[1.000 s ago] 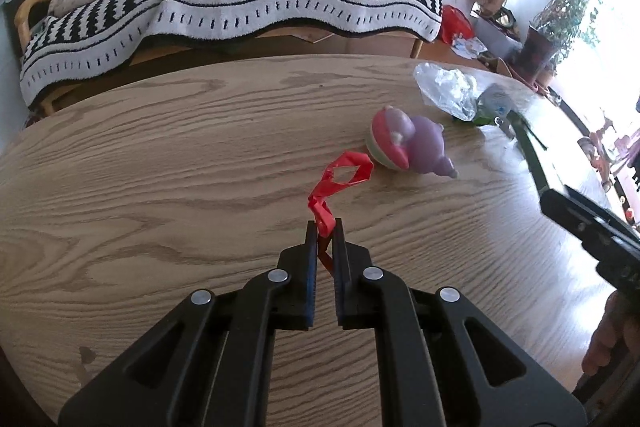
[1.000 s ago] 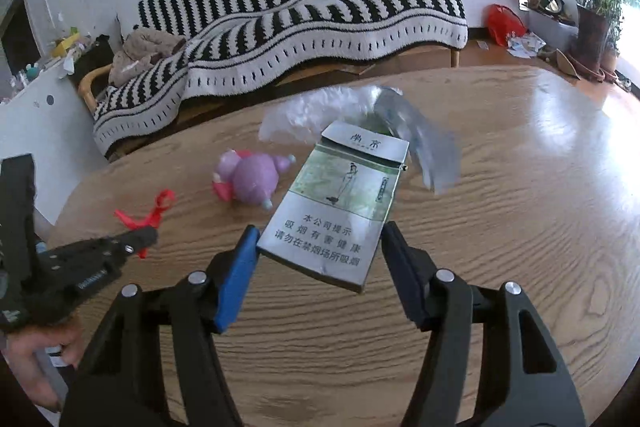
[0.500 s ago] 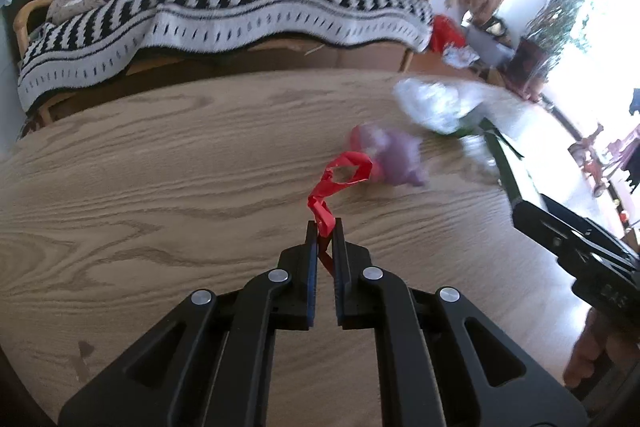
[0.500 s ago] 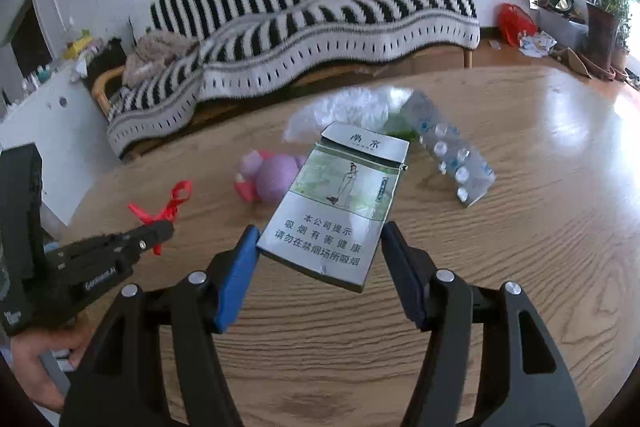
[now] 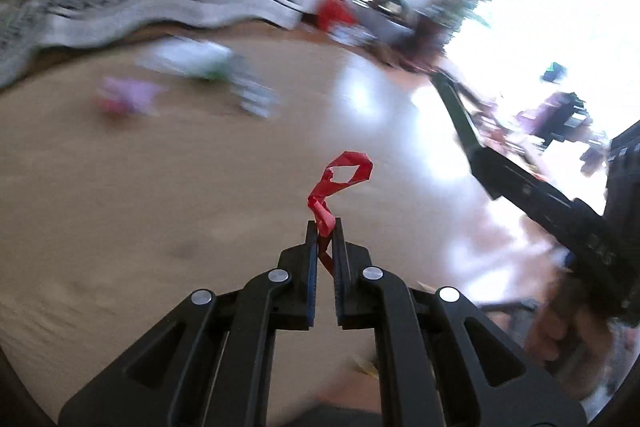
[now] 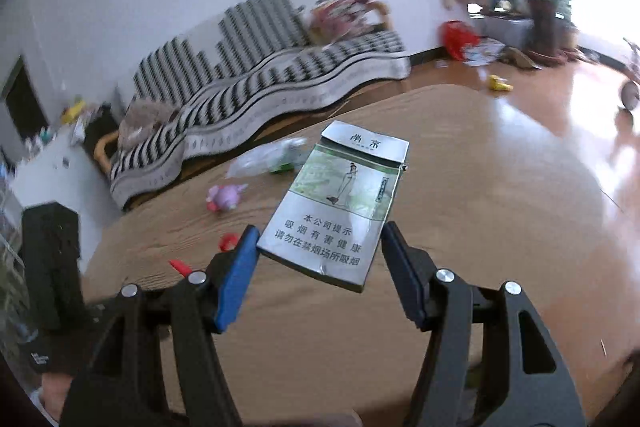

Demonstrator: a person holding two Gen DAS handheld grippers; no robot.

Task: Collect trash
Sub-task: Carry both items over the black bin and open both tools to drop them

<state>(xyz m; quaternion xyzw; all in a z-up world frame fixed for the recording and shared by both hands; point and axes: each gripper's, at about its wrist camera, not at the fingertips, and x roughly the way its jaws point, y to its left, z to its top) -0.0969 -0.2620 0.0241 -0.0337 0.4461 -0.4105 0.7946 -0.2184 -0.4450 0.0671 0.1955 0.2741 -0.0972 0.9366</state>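
Clamped nearly together, the left gripper (image 5: 325,223) pinches the lower end of a red ribbon scrap (image 5: 340,183), whose loop curls up above its 2 fingertips, off the wooden table (image 5: 120,207). The right gripper (image 6: 320,247) stands about half spread with its 2 pads against the sides of a flattened cigarette pack (image 6: 344,203), which it holds tilted, lid end away from the camera, above the table. Left on the tabletop are a small purple and pink toy (image 6: 226,197), a crumpled clear plastic bag (image 6: 268,157) with something green under it, and, in the blurred left view, a blister strip (image 5: 258,97) just beside them. No bin or other container can be made out in either view. Compared with 1 second ago, both grips are unchanged, but the views have swung toward the bright window side: the toy and bag now sit farther off and to the left, the striped sofa (image 6: 260,95) has slid toward the edge, and the left view is heavily smeared.
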